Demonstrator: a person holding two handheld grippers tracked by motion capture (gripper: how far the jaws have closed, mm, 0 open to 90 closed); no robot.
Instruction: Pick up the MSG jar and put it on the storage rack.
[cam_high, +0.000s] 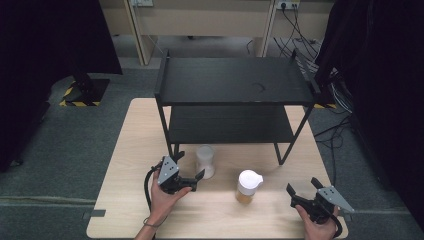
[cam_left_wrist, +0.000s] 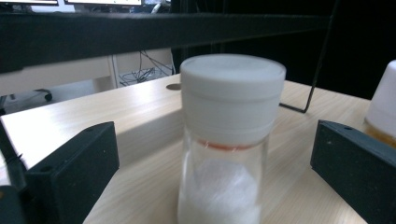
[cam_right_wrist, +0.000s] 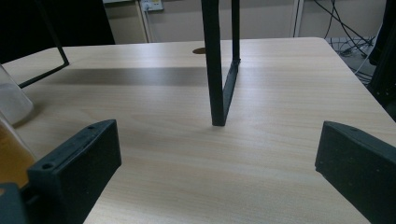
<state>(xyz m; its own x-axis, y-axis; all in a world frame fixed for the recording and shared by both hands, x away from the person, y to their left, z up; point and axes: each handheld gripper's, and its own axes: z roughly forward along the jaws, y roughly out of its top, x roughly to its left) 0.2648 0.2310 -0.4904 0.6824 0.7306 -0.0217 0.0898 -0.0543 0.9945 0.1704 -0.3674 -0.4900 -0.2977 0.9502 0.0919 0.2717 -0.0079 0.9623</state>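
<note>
A clear jar (cam_high: 205, 160) with a white lid and white powder inside stands on the table in front of the black rack (cam_high: 232, 80). My left gripper (cam_high: 190, 165) is open, with one jaw on each side of this jar (cam_left_wrist: 232, 93) and a gap at either side. In the left gripper view the gripper (cam_left_wrist: 215, 140) has the jar close up between its jaws. To the right stands a second jar (cam_high: 248, 186) with a white lid and amber contents. My right gripper (cam_high: 302, 186) is open and holds nothing, right of that amber jar (cam_right_wrist: 9, 154).
The two-tier rack stands on the far half of the light wooden table (cam_high: 130, 200). One of its front legs (cam_right_wrist: 217, 70) rises just ahead of the right gripper (cam_right_wrist: 219, 140). Cables lie on the floor at the far right (cam_high: 340, 100).
</note>
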